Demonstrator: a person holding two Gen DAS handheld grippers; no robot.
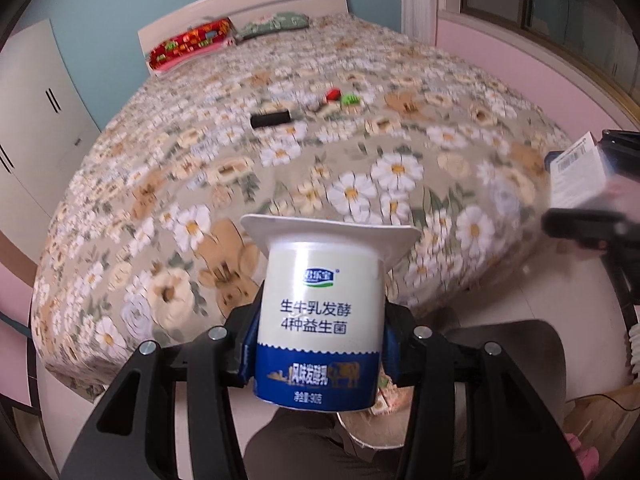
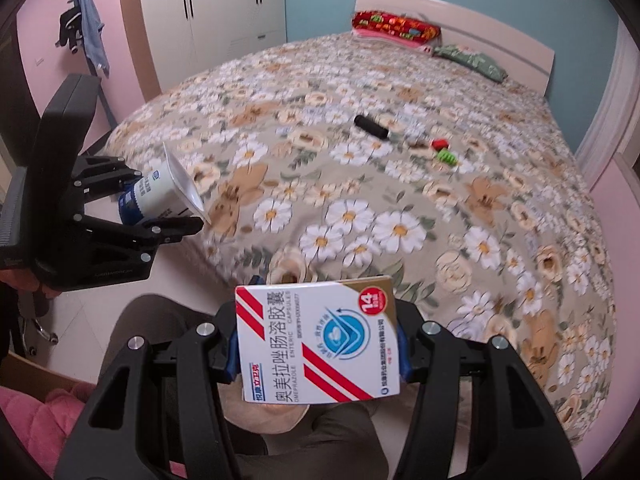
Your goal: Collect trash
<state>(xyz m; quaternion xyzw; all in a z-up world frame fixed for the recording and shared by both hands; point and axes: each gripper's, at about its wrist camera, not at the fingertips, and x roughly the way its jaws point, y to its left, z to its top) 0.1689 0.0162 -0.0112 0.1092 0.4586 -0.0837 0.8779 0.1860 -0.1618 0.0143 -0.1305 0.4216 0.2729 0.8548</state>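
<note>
My left gripper is shut on a white and blue yogurt cup, its wide rim pointing toward the bed. The same cup and left gripper show at the left of the right wrist view. My right gripper is shut on a white medicine box with red stripes and a blue logo. That box shows at the right edge of the left wrist view. Both grippers hang off the foot of the bed, over the floor and a person's lap.
The bed's floral cover holds a black cylinder, a red item and a green item near its middle. A light round bin rim shows below the cup. Wardrobe at the far wall; pink cushion lower left.
</note>
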